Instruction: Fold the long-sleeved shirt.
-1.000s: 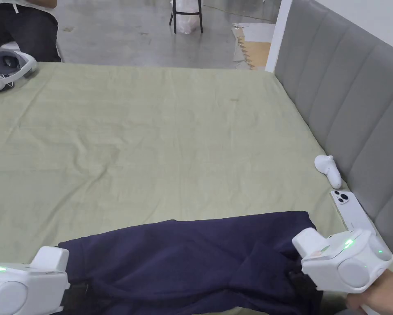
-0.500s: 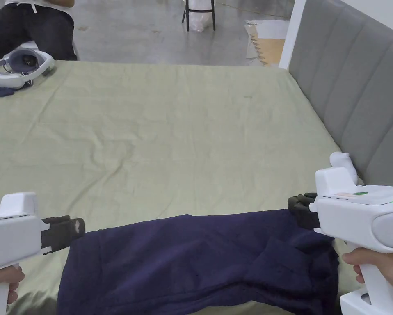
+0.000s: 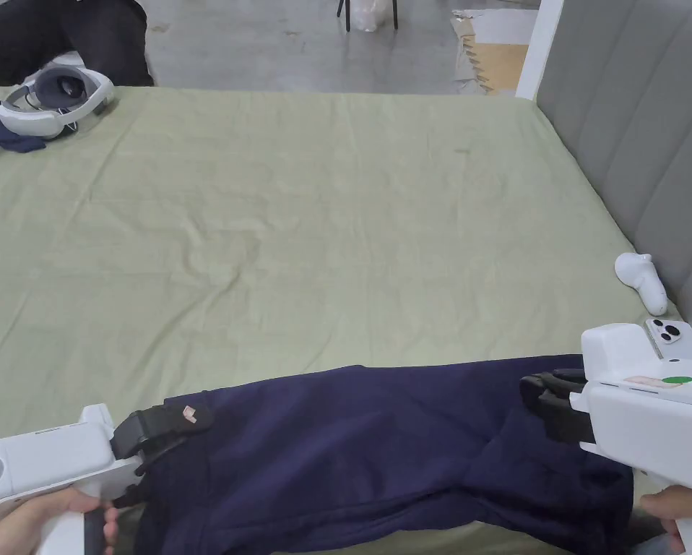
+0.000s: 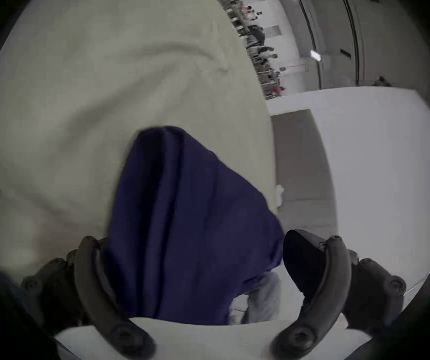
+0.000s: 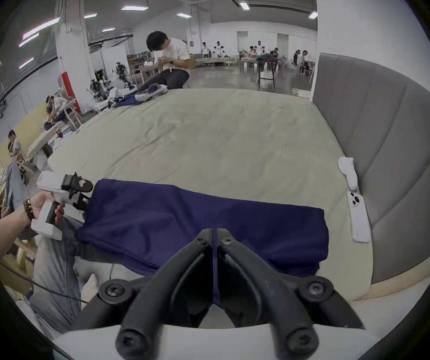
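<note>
The navy shirt (image 3: 381, 448) is lying along the near edge of the bed (image 3: 301, 217), the right gripper (image 5: 214, 238) pinching its right end. The left gripper (image 4: 190, 264) is sitting spread around the other end — not yet clamping — so lifting now is likely leaving that side sagging and skewing the fold.

The long-sleeved shirt (image 3: 381, 448) is plain dark navy, with no print. It lies on a bed (image 3: 301, 217) covered in a pale sage-green sheet. Both the left gripper (image 3: 160, 441) and the right gripper (image 3: 547, 405) have white bodies and black jaws. Beyond the right gripper, the headboard (image 3: 626, 130) is grey with vertical channels; a white controller (image 3: 641, 280) and a white phone (image 3: 673, 336) lie beside it.
</note>
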A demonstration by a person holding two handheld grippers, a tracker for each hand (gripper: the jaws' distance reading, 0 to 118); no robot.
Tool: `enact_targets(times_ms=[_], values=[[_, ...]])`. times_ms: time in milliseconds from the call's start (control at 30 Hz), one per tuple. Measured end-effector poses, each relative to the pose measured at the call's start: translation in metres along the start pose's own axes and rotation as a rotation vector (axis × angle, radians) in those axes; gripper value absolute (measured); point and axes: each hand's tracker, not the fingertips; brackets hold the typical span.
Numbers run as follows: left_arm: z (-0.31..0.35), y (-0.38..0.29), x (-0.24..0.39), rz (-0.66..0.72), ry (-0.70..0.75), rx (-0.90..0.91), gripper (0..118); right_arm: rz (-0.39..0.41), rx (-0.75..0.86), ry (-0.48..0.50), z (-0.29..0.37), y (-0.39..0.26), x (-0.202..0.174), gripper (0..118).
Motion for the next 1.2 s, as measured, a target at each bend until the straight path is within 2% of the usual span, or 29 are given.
enact_targets(times_ms=[33,133,167,200,233,267,300,367,400,433,467,567,633,733,867,967,1033,1133,1200], values=[[-0.01,-0.002,0.001,0.025,-0.049,-0.023,104,-0.002,-0.001,0.002,0.0,-0.001,0.001,2],[-0.035,-0.015,0.015,-0.064,-0.079,-0.075,103,-0.013,-0.001,0.014,0.002,-0.001,-0.001,2],[-0.043,-0.02,0.017,-0.079,-0.09,-0.097,99,-0.015,-0.002,0.015,0.002,-0.001,0.0,2],[-0.051,-0.009,0.001,-0.055,-0.093,-0.101,85,-0.017,-0.002,0.014,0.002,-0.001,0.0,2],[-0.057,-0.011,0.002,-0.041,-0.086,-0.092,36,-0.021,0.0,0.012,0.003,-0.002,-0.001,2],[-0.065,-0.01,0.006,-0.082,0.006,-0.077,15,-0.027,0.003,0.009,0.004,-0.002,-0.001,2],[-0.073,-0.01,0.004,-0.164,0.253,-0.119,14,-0.032,0.003,0.007,0.005,-0.003,-0.001,2],[-0.07,-0.01,0.022,-0.211,0.117,-0.125,14,-0.043,0.004,0.002,0.008,-0.004,-0.002,2],[-0.07,-0.008,0.032,-0.27,0.238,-0.128,14,-0.046,0.005,-0.003,0.009,-0.005,-0.002,2],[-0.068,-0.002,0.04,-0.306,0.264,-0.133,14,-0.048,0.005,-0.007,0.01,-0.006,-0.002,2],[-0.056,-0.002,0.046,-0.427,0.332,-0.125,14,-0.049,0.005,-0.01,0.011,-0.007,-0.002,2],[-0.032,0.031,0.056,-0.244,0.229,-0.04,14,-0.056,0.014,-0.022,0.016,-0.009,-0.002,2],[-0.017,0.049,0.067,-0.272,0.21,-0.008,14,-0.064,0.019,-0.02,0.019,-0.01,-0.002,2],[0.007,0.081,0.076,-0.341,0.324,0.026,13,-0.082,0.029,-0.011,0.021,-0.012,0.0,2],[0.054,0.112,0.067,-0.294,0.429,0.116,14,-0.091,0.031,-0.033,0.02,-0.012,0.001,2],[0.067,0.112,0.065,-0.282,0.501,0.05,14,-0.084,0.017,-0.046,0.01,-0.008,0.0,2],[0.064,0.107,0.071,-0.255,0.457,0.002,14,-0.066,-0.011,-0.087,0.0,-0.004,-0.003,2],[0.052,0.088,0.096,-0.265,0.326,0.01,14,-0.004,-0.068,-0.201,-0.021,0.001,-0.01,2],[0.035,0.07,0.12,-0.33,0.25,-0.022,14,-0.004,-0.077,-0.203,-0.03,0.001,-0.01,2]])
